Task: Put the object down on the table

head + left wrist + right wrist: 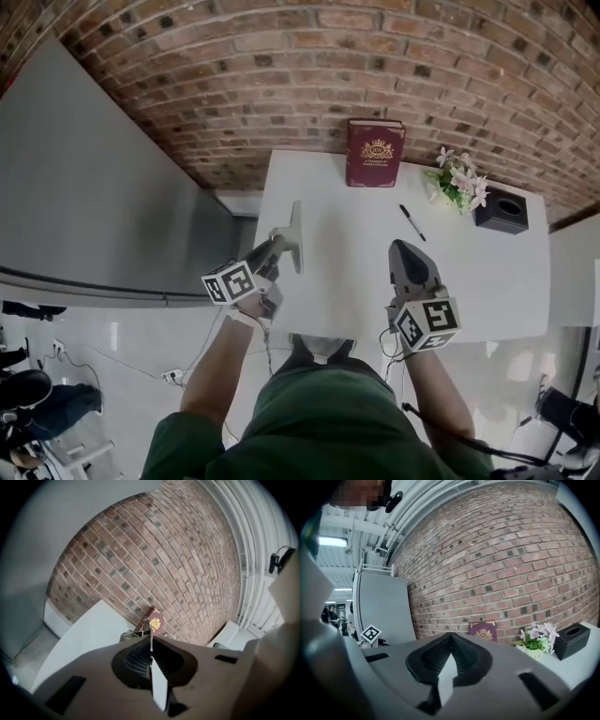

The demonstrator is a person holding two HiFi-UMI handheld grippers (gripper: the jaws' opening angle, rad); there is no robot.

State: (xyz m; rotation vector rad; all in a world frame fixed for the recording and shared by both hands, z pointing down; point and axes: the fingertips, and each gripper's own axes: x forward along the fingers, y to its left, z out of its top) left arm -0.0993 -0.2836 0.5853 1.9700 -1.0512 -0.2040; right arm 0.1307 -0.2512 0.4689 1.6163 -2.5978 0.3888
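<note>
My left gripper (278, 246) is closed on a thin grey plate (296, 228), held edge-on just past my jaw tips above the white table (352, 267). My right gripper (405, 248) is closed on nothing. Farther ahead (against the brick wall) leans a maroon book (374, 153).

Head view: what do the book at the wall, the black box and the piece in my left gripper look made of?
Book: maroon hardcover, cloth or leatherette, matte, gold stamping.
Black box: matte plastic or leatherette, likely; slotted top.
Grey piece, clamped in the left gripper: thin, stiff, dull sheet, plastic or metal; can't tell which.
</note>
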